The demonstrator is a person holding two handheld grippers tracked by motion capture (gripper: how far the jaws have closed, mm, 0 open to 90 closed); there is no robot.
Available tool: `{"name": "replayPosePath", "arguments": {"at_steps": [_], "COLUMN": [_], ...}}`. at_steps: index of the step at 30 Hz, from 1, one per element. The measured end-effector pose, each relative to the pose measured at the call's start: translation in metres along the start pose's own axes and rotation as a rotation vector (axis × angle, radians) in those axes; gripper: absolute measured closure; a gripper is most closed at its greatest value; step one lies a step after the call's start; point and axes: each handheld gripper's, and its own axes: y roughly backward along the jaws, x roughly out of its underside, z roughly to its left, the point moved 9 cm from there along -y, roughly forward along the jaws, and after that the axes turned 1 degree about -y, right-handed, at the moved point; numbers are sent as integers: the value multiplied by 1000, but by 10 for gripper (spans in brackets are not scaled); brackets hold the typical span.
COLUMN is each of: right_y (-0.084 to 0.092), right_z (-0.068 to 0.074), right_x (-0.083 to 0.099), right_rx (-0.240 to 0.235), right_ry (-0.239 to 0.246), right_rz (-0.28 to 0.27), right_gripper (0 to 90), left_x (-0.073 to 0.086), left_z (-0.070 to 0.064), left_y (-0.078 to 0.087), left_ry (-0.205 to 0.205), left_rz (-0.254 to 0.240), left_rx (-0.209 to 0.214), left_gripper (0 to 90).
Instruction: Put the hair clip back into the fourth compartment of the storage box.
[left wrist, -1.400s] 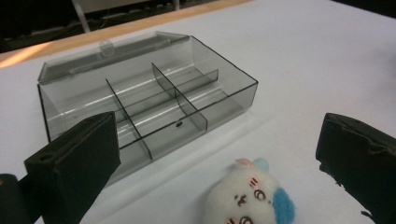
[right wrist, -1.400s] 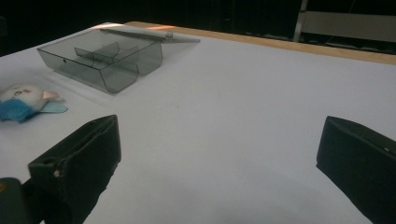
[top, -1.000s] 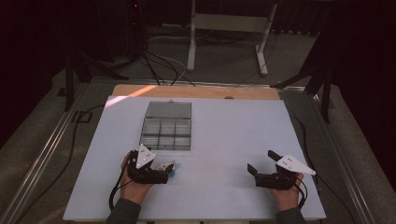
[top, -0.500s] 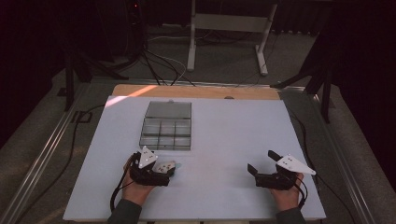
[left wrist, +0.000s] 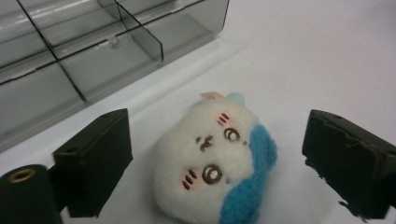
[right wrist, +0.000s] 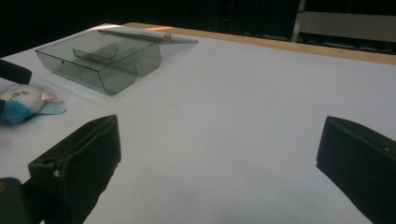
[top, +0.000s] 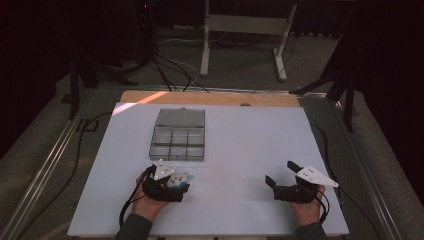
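A small white plush toy [left wrist: 212,163] with a blue patch and a stitched face lies on the white table, between the two spread jaws of my left gripper [left wrist: 224,161], which is open around it without touching. From above, the toy [top: 179,179] peeks out at the tip of the left gripper [top: 181,186] near the front left. Just beyond it stands a clear grey compartment box [top: 178,141] with its lid folded back. My right gripper [top: 280,180] rests open at the front right with nothing between its jaws. The right gripper view shows the toy [right wrist: 21,105] far left.
The white table top [top: 250,140] has a wooden strip along its far edge. The box [right wrist: 105,58] has several empty compartments. Cables and a metal stand leg lie on the floor beyond the table; a rail runs along its left side.
My left gripper has slid forward and turned slightly, so its jaws now straddle the plush toy. The right gripper has stayed where it was.
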Motion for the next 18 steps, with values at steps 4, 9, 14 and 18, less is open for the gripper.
{"name": "replayPosePath", "arguments": {"at_steps": [4,9,14,18], "right_y": [0,0,0,0], "right_z": [0,0,-1,0], "right_x": [0,0,0,0], "right_rx": [-2,-1,1,1], "right_ry": [-1,-3,-6,-5], "right_rz": [-1,-1,-3,-3], "right_gripper": [0,0,0,0], "left_x": [4,10,11,8], "left_z": [-3,-2,-3,-2], "left_y": [-2,-6,-4,-3], "left_ry": [-28,-60,-75,-58], "left_rz": [32,79,85,66], "left_rx": [-8,-31,-23,-21], "left_gripper": [175,300,408,420]}}
